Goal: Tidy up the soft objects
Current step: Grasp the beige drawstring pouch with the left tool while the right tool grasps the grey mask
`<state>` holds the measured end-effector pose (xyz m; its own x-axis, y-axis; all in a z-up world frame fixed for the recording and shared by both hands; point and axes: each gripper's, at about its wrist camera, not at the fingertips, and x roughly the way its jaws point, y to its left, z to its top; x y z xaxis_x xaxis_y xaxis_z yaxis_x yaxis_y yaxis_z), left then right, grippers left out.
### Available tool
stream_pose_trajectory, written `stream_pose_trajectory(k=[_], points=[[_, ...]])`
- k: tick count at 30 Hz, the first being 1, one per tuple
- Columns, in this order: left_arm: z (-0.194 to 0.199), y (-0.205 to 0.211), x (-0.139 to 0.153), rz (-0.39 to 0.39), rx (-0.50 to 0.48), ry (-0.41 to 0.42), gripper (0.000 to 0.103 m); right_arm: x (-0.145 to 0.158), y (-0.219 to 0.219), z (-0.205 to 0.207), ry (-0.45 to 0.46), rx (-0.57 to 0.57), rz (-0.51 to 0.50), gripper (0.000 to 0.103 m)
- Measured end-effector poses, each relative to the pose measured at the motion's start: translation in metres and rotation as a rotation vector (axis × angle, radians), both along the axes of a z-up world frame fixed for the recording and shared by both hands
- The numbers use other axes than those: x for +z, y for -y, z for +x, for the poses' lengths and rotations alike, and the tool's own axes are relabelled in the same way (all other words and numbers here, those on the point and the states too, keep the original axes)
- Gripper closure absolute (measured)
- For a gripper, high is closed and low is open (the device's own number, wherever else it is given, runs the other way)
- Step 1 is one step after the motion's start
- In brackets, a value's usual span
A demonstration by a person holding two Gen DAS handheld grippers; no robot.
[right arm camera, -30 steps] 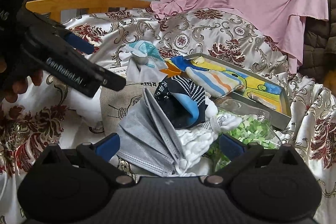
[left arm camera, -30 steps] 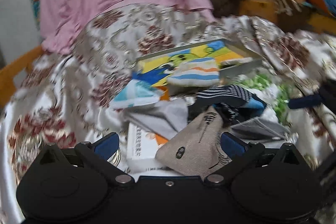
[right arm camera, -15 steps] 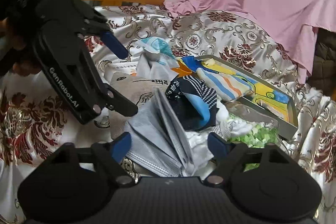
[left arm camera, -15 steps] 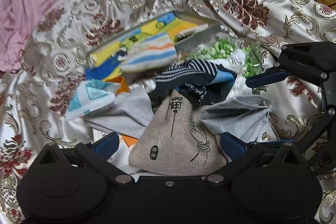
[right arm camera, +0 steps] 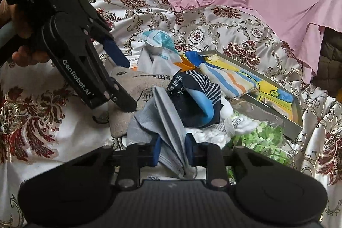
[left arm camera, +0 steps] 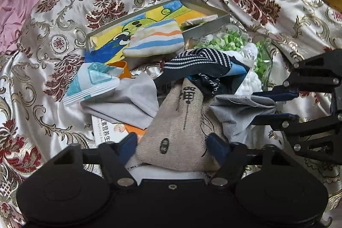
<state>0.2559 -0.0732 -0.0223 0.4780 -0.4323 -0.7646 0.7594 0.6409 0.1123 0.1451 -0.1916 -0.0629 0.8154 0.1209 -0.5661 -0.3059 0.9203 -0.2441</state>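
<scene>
Left gripper (left arm camera: 172,145) first: a second ago its blue pads stood wide apart over the heap, and now they have narrowed in on the beige linen pouch (left arm camera: 181,127), one pad (left arm camera: 127,145) at its left flank and the other at its right, the cloth bulging up between them, so I judge the pouch is caught or very nearly so, though whether the pinch is firm I cannot tell. It reaches in low from the near edge of the floral bedspread (left arm camera: 42,69), and in the right wrist view it slants down from the upper left with the person's hand (right arm camera: 23,52) on the handle. Moving across, the navy striped sock (left arm camera: 201,65) lies draped over the pouch's top corner, so lifting the pouch will likely drag it along. Behind sits the grey tray (left arm camera: 205,24) with the striped pastel sock (left arm camera: 154,40) already lying in it, the probable home for the rest. Now the right gripper (right arm camera: 173,151): half a second back its jaws were open around the folded grey cloth (right arm camera: 164,121), and now they have squeezed in tight, the folds pinched upright between the blue pads (right arm camera: 157,150). It comes in level from the right, as the left wrist view shows. Both tools have committed, so sorting can begin
</scene>
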Motion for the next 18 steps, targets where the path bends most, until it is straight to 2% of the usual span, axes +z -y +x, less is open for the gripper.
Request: stream_pose_trajectory(k=[3, 6, 9, 12, 18], points=[[0.003, -0.006, 0.005, -0.033, 0.029, -0.035, 0.053, 0.001, 0.001, 0.000, 0.000, 0.000, 0.004, 0.084], [0.003, -0.008, 0.008, -0.048, 0.042, -0.065, 0.060, 0.001, 0.001, 0.000, -0.006, -0.004, 0.001, 0.087], [0.000, -0.006, 0.009, -0.053, 0.060, -0.090, 0.084, 0.003, 0.002, -0.002, -0.001, -0.008, 0.007, 0.090], [-0.006, -0.006, 0.015, -0.059, 0.076, -0.097, 0.084, 0.009, 0.005, -0.005, 0.006, -0.012, 0.034, 0.092], [-0.018, -0.017, 0.039, -0.133, 0.131, -0.110, 0.088, 0.021, 0.010, -0.016, 0.043, -0.012, 0.062, 0.093]])
